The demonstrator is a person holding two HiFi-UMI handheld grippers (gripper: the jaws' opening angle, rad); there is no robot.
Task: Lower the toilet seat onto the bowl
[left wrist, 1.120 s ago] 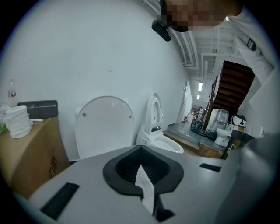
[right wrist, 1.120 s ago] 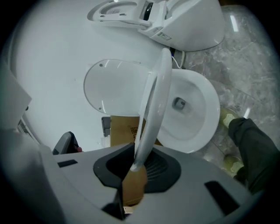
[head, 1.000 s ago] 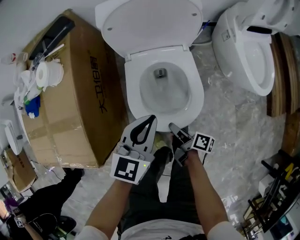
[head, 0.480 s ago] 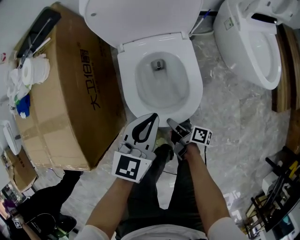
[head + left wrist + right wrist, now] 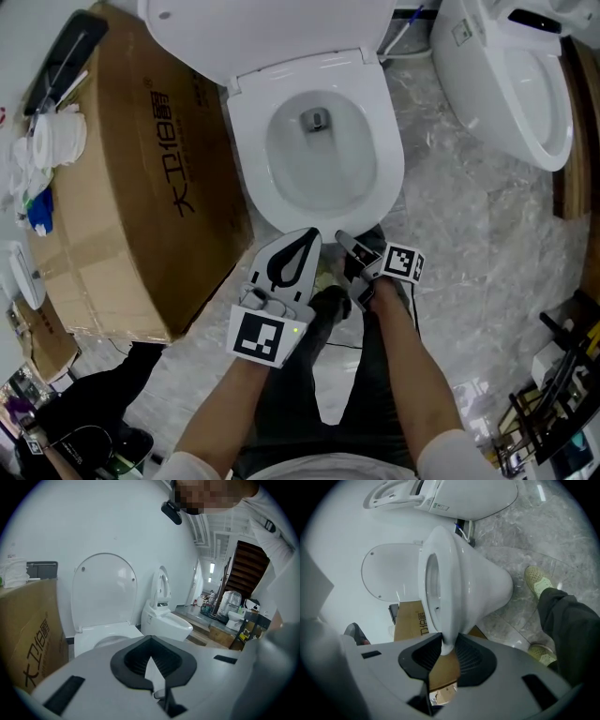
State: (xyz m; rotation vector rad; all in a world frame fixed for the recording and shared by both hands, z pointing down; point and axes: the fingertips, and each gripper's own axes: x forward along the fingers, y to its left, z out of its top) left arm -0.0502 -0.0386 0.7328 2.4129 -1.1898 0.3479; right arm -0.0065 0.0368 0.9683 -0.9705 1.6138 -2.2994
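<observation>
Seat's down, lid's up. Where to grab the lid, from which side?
Pinch the lid at its rounded top rim, coming from the front over the toilet seat. It stands upright, hinged at the bottom, wall behind and cardboard box beside it; the top rim is thin and free.

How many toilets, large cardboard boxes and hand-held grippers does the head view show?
Toilets: 2, the near toilet and the neighbouring toilet
Large cardboard box: 1
Grippers: 2, the left gripper and the right gripper, whose jaws have just been opening with the near toilet's front edge between them
Total: 5
</observation>
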